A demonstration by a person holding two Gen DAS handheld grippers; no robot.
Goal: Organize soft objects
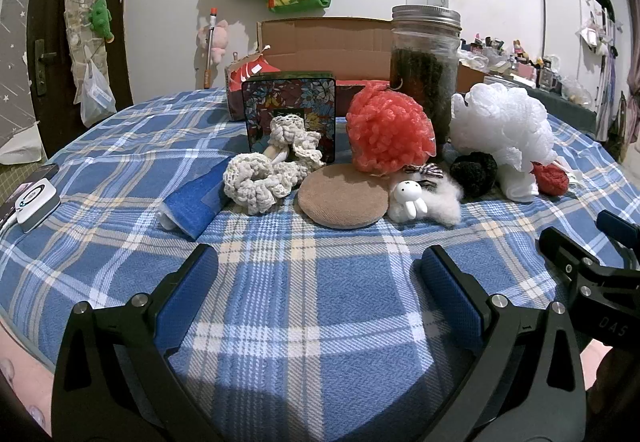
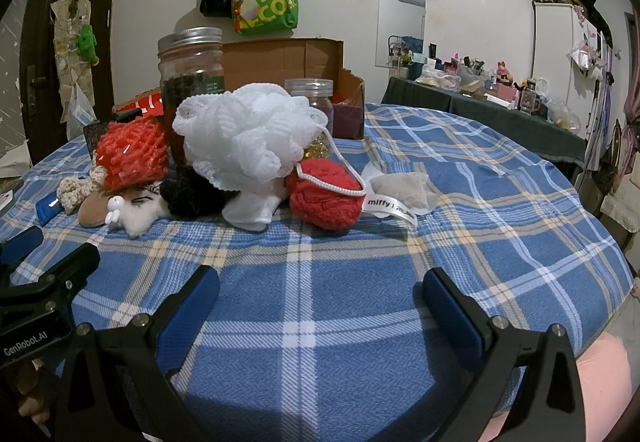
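Observation:
A row of soft things lies on the blue plaid cloth point(image 1: 312, 306): cream crochet scrunchies point(image 1: 260, 178), a tan round puff point(image 1: 343, 196), a white fluffy rabbit clip point(image 1: 416, 198), a coral mesh pouf point(image 1: 390, 128), a white mesh pouf point(image 1: 502, 124), a black scrunchie point(image 1: 474, 168) and a red knitted ball point(image 2: 324, 192). My left gripper point(image 1: 318, 274) stands open over bare cloth, short of the puff. My right gripper point(image 2: 320, 296) is open too, nearer than the red ball, with nothing between its fingers.
A floral tin box point(image 1: 289, 110), a tall glass jar with a metal lid point(image 1: 425, 70), a smaller jar point(image 2: 310, 98) and an open cardboard box point(image 1: 332, 42) stand behind the row. A folded blue cloth point(image 1: 192, 202) and a small white device point(image 1: 34, 202) lie at the left.

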